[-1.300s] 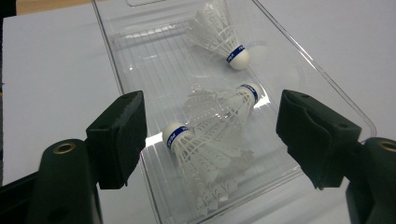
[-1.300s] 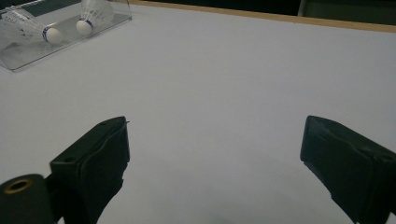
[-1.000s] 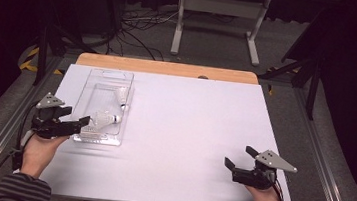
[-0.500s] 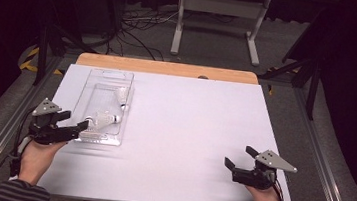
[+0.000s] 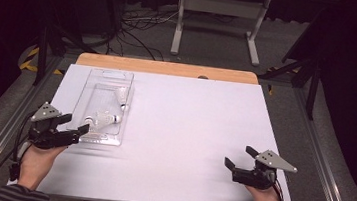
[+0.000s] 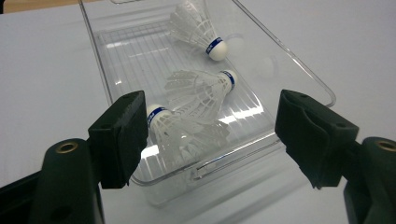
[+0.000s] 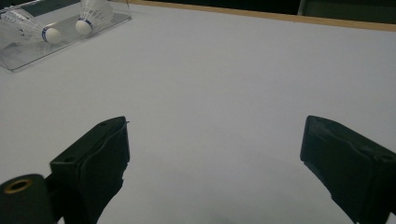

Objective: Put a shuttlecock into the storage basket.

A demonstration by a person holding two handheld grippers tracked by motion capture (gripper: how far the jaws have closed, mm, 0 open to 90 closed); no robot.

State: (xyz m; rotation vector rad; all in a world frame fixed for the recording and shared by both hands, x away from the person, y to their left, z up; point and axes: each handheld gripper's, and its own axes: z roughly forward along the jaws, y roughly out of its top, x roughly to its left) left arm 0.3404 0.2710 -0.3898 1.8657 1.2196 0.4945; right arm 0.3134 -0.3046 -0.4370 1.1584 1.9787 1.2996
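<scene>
Broadly, a white table (image 5: 183, 131) fills the scene, with a wooden strip along its far edge. On its left half lies a clear plastic tray (image 5: 82, 101), long and shallow, running away from the person. Inside it rest three white feathered shuttlecocks (image 6: 198, 88), each with a blue band at its cork. One lies at the far end; two lie near the close end, their feather skirts overlapping.

The left gripper (image 5: 76, 124) sits at the near left corner of the tray, jaws wide apart and holding nothing. In the left gripper view, those jaws frame the tray's near end, and the nearest shuttlecock (image 6: 175, 128) lies just beyond them, cork pointing toward the left jaw. The right gripper (image 5: 240, 156) rests well apart, near the table's front right corner, also spread wide and empty, facing bare tabletop.

Likely risks, largest first. The tray looks light and sits on a smooth surface, so a jaw catching its low rim could slide or tip it, scattering the contents; the right gripper is too far away to steady it. The two overlapping shuttlecocks could lift together, with one dropping. Closing on the skirt rather than the cork could crush or bend the feathers.
</scene>
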